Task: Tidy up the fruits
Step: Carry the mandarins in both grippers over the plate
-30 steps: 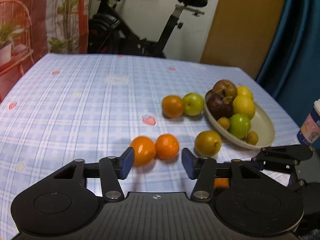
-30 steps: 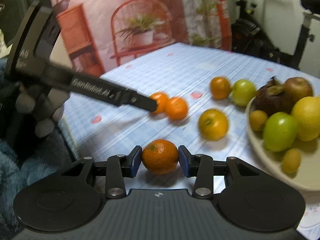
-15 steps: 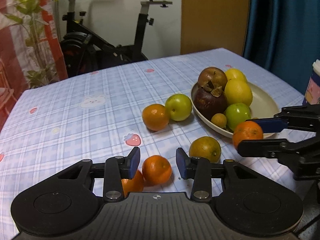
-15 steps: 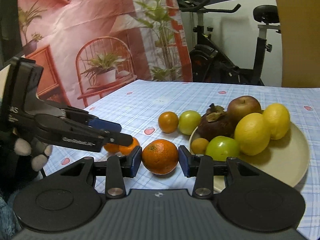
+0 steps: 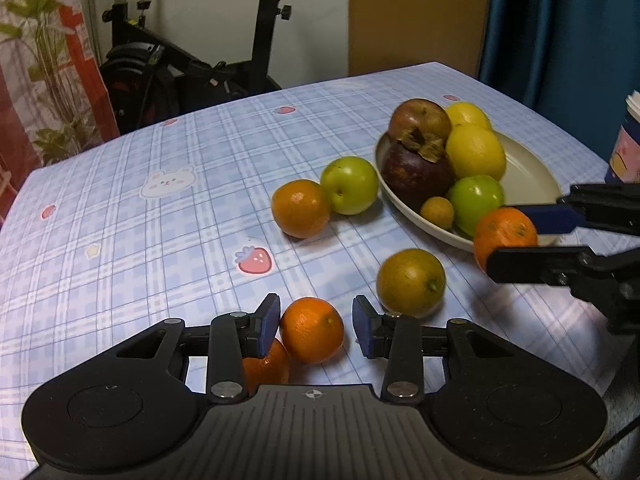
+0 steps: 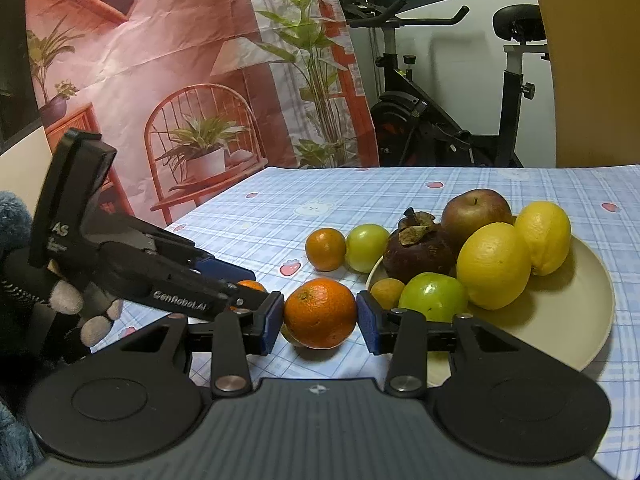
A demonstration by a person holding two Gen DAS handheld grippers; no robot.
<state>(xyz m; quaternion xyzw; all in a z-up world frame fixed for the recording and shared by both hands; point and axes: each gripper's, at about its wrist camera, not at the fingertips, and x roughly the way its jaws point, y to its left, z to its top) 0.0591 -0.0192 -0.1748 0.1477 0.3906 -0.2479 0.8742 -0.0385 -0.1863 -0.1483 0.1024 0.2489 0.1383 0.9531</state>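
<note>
Fruits for sorting lie at three stations. Nearest, the right tool (image 6: 320, 316) is clamped on a mandarin (image 6: 320, 313), both blue pads bearing on its widest girth; the fruit hangs clear of the table (image 6: 256, 224), just short of the plate rim. The left tool (image 5: 316, 326) stands with its jaws apart around a second mandarin (image 5: 311, 330) that rests on the table; the left pad appears to touch the peel, the right pad shows a gap. A third orange fruit (image 5: 266, 370) sits partly hidden under the left finger, touching the second, so its outline cannot be confirmed.

Handling assessment: these mandarins are judged light, round and soft-skinned, with loose peel that bruises or slips under a hard squeeze. Best hold is across the equator with moderate pressure, as the right tool has it. On closing, the left tool risks nudging the hidden neighbour.

Further out, a yellow-brown fruit (image 5: 411, 282) lies alone near the plate. Beyond it an orange (image 5: 301, 208) and a green fruit (image 5: 349, 190) touch each other beside the plate (image 5: 532, 164), which holds a dark mangosteen-like fruit (image 5: 418, 174), an apple (image 5: 420, 118), two lemons (image 5: 475, 151), a green fruit and a small brown one.
</note>
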